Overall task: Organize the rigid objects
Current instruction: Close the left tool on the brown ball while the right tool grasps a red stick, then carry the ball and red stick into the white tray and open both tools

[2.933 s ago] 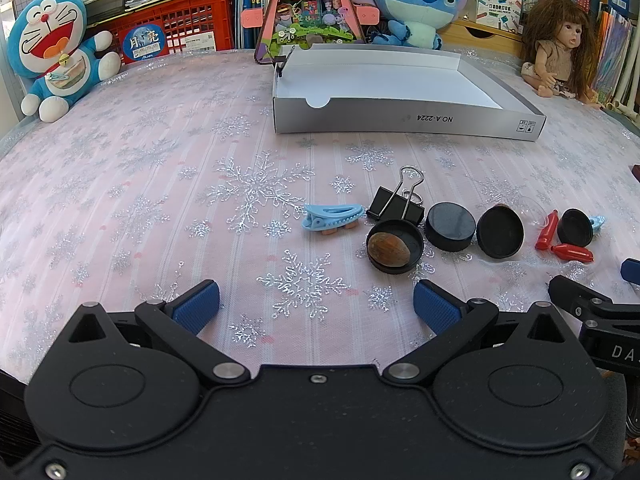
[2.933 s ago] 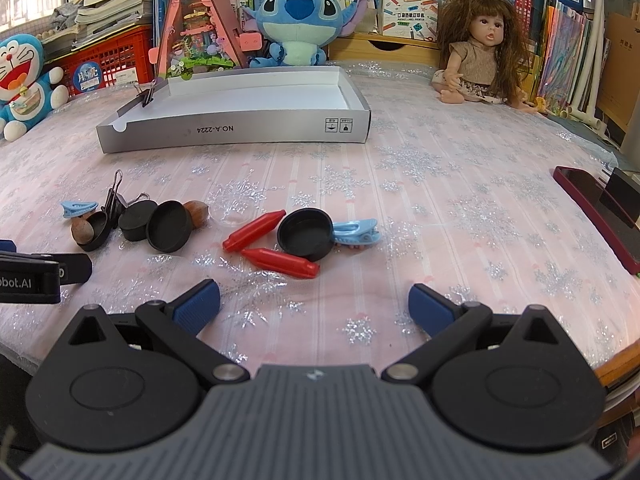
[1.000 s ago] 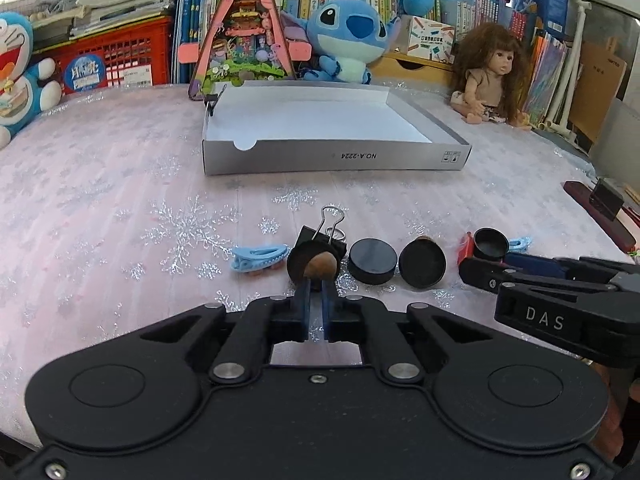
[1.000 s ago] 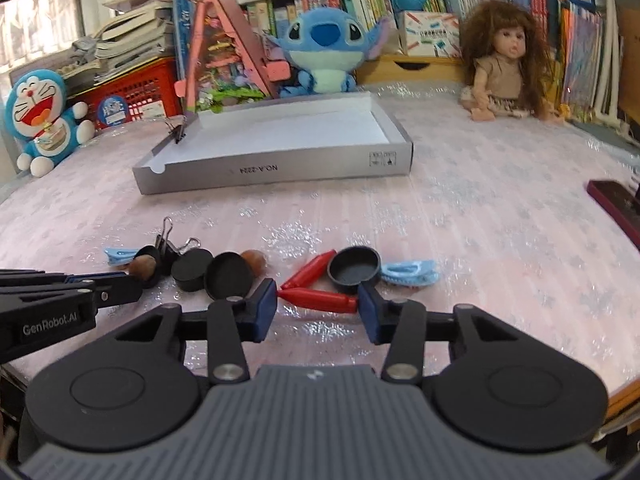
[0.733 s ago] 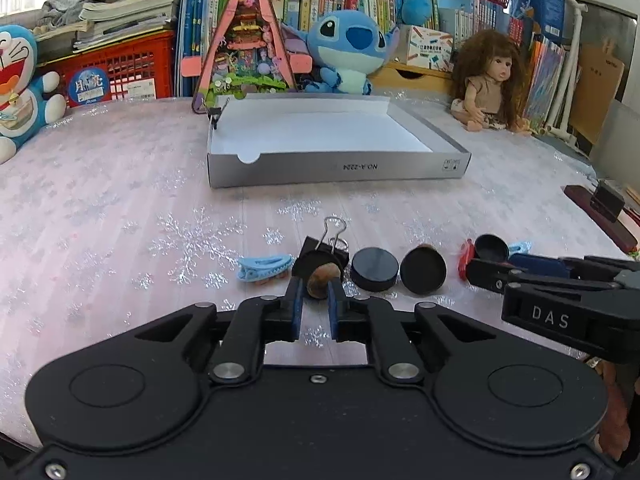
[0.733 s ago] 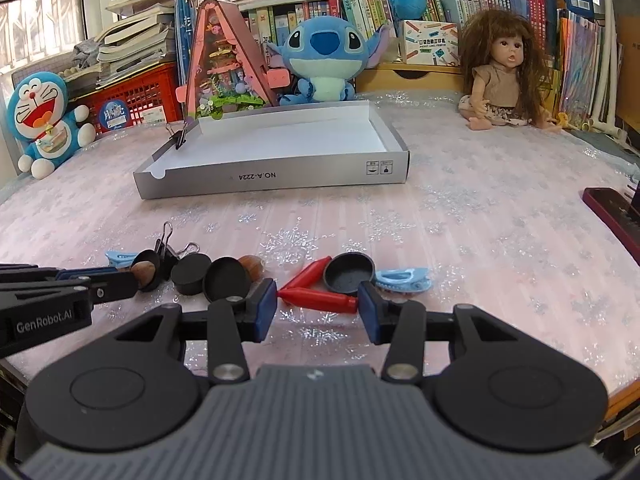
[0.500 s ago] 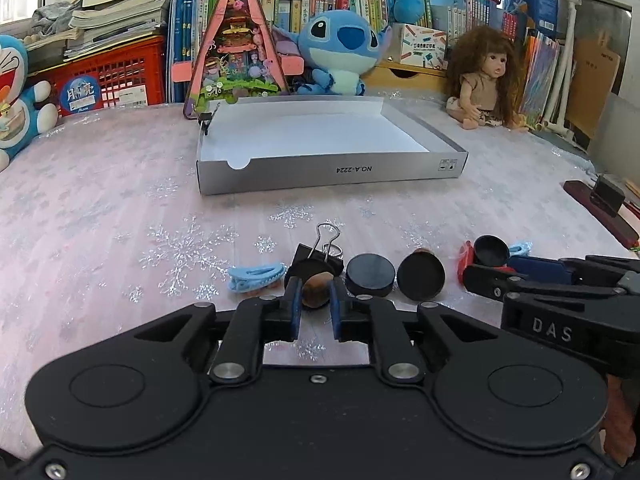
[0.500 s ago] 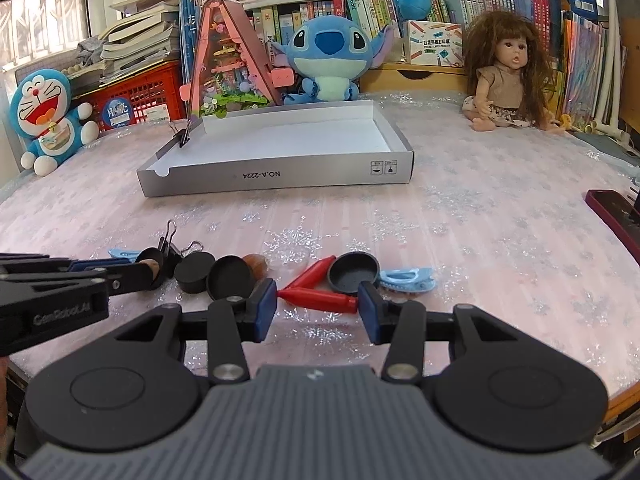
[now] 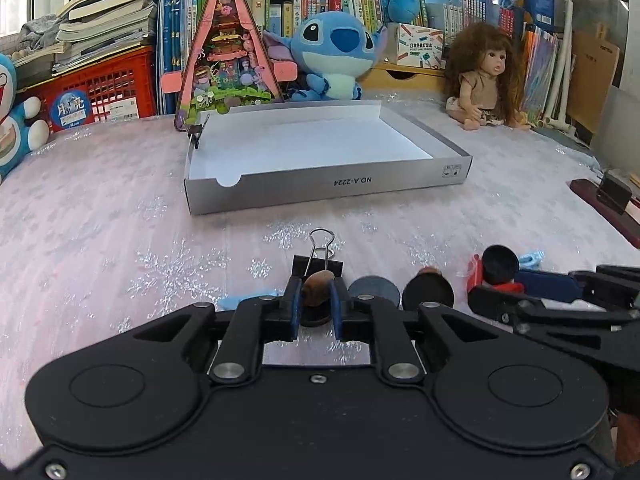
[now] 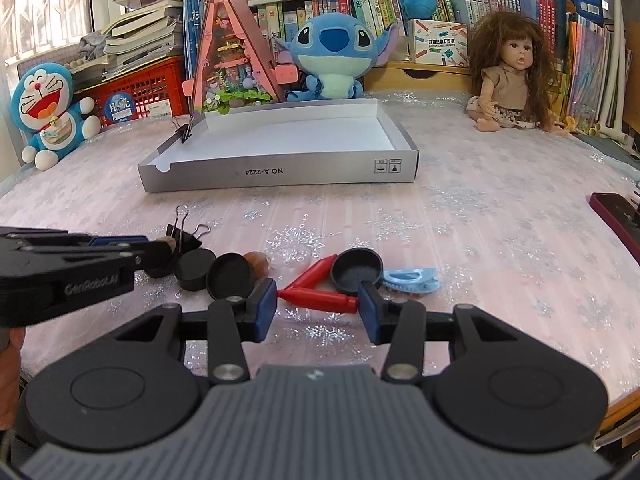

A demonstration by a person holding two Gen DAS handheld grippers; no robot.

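In the left wrist view my left gripper [image 9: 316, 298] is shut on a brown nut [image 9: 318, 285], held just above a black dish [image 9: 316, 319]. A black binder clip [image 9: 318, 266] lies right behind it. The right wrist view shows the left gripper [image 10: 168, 250] coming in from the left with the nut [image 10: 171, 242] at its tip. My right gripper [image 10: 318, 306] is shut lengthwise on a red crayon [image 10: 320, 298] that lies on the cloth, one pad at each end. The grey cardboard box [image 9: 320, 188] stands empty further back.
Beside the held crayon lie a second red crayon [image 10: 314, 272], a black dish [image 10: 356, 270], a blue hair clip [image 10: 412, 280], two black lids [image 10: 194, 268] [image 10: 230, 276] and another nut [image 10: 256, 264]. Plush toys, a doll and books line the far edge. A dark red case [image 10: 616, 216] lies at the right.
The left gripper's pads now clasp the nut, and it has shifted slightly away from me with it. The right gripper has stayed still on the red crayon.
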